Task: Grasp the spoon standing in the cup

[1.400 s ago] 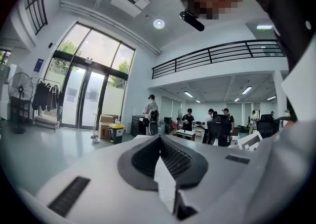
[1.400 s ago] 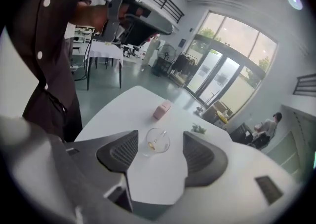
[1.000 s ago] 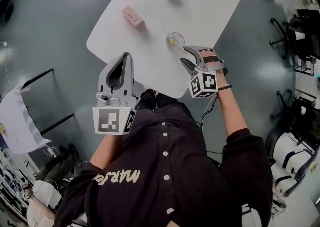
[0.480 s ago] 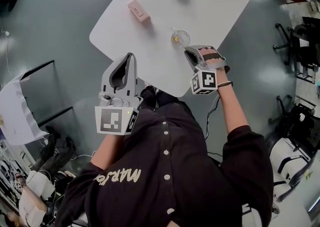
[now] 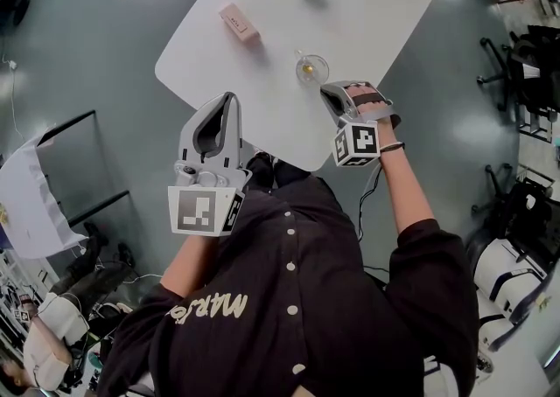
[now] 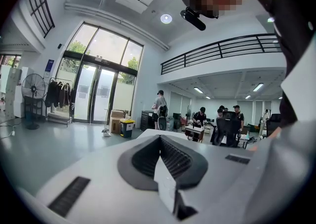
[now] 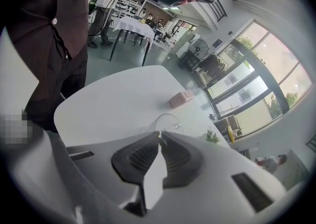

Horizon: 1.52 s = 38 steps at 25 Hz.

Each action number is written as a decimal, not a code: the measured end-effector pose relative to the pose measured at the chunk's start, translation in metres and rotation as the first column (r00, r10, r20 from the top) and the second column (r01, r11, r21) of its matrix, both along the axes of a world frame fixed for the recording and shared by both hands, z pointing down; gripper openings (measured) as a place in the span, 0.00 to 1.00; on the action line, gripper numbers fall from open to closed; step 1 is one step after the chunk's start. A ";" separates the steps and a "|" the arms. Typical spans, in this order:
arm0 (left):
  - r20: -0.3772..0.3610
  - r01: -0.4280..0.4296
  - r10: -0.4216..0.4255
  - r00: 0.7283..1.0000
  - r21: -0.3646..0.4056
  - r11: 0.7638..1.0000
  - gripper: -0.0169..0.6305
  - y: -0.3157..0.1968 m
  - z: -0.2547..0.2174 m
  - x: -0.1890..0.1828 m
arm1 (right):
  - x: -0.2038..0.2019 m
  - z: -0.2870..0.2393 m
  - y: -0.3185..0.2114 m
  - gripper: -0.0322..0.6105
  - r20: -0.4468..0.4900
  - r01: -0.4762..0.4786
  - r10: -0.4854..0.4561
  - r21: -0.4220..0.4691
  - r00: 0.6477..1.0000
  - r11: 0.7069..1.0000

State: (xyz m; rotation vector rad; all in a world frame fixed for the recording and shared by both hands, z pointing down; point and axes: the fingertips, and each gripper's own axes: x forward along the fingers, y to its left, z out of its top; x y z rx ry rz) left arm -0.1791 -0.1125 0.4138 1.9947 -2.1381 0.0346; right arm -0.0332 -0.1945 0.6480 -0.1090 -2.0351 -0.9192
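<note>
Right gripper view — ribbed fingers (image 7: pixel 143 156) closing on thin spoon (image 7: pixel 159 137) in clear cup (image 7: pixel 171 121) — left fingers (image 6: pixel 174 160) together.

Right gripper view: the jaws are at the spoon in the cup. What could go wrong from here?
1. The right gripper is closing with only the top end of the spoon between its jaw tips, and so shallow a hold may slip.
2. The cup looks light, so a sideways pull could tip it.
</note>
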 end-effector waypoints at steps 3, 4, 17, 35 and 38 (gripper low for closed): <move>0.006 -0.001 0.001 1.000 0.007 1.000 0.04 -0.001 -0.004 0.000 | 0.002 -0.003 0.003 0.08 0.009 -0.013 0.014 -0.040 1.000 0.999; 0.007 -0.003 0.003 1.000 0.009 1.000 0.04 -0.002 -0.005 0.001 | 0.003 -0.005 0.003 0.07 0.015 -0.021 0.022 -0.057 1.000 0.998; 0.030 -0.060 0.058 0.998 0.070 0.996 0.04 -0.020 -0.029 0.010 | 0.005 -0.051 0.008 0.07 0.134 -0.133 0.157 -0.172 0.978 0.976; 0.077 -0.161 0.150 0.986 0.149 0.976 0.04 -0.048 -0.059 0.028 | 0.028 -0.194 -0.008 0.07 0.497 -0.313 0.552 -0.485 0.670 0.817; 0.090 -0.181 0.168 0.982 0.170 0.969 0.04 -0.054 -0.066 0.030 | 0.038 -0.229 -0.015 0.07 0.561 -0.305 0.603 -0.537 0.567 0.786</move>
